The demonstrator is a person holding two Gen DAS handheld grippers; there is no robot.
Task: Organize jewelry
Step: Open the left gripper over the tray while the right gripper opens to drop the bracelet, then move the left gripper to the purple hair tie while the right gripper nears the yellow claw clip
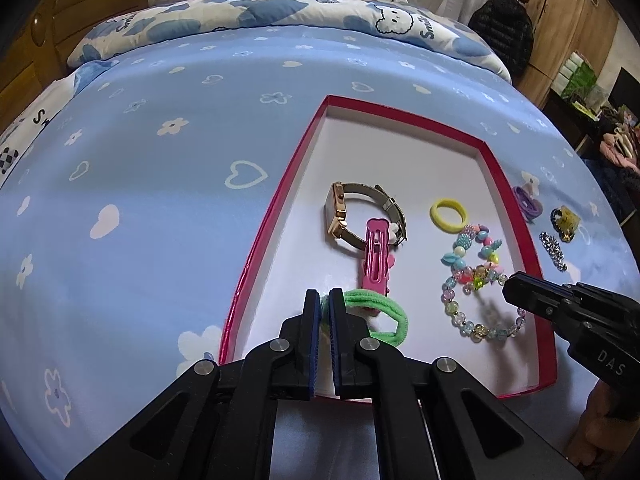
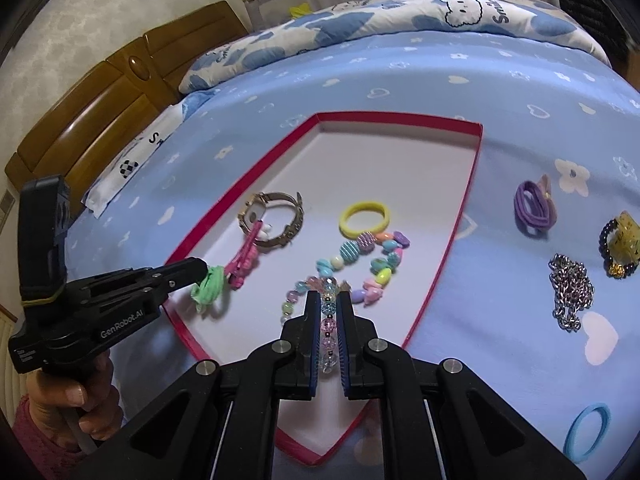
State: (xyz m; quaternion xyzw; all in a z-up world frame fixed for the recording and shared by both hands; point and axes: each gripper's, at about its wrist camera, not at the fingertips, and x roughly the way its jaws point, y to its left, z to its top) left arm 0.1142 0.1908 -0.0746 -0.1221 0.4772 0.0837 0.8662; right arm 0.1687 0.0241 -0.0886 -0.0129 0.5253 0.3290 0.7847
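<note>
A red-rimmed box (image 1: 256, 252) (image 2: 468, 204) lies on the blue bed. Inside are a gold watch (image 1: 340, 212) (image 2: 276, 204), a pink hair clip (image 1: 376, 256) (image 2: 244, 260), a yellow hair tie (image 1: 449, 215) (image 2: 364, 218), a pastel bead bracelet (image 1: 476, 248) (image 2: 372, 268) and a clear bead bracelet (image 1: 476, 320) (image 2: 296, 296). My left gripper (image 1: 325, 300) (image 2: 204, 272) is shut on a green hair tie (image 1: 380, 312) (image 2: 210, 284) in the box. My right gripper (image 2: 329, 304) (image 1: 510, 286) is shut on the clear bead bracelet.
On the sheet right of the box lie a purple hair tie (image 2: 534, 208) (image 1: 528, 202), a dark bead bracelet with a yellow charm (image 2: 620, 248) (image 1: 564, 220), a silver chain (image 2: 570, 292) (image 1: 554, 250) and a blue hair tie (image 2: 586, 432). A folded quilt (image 1: 280, 12) lies behind.
</note>
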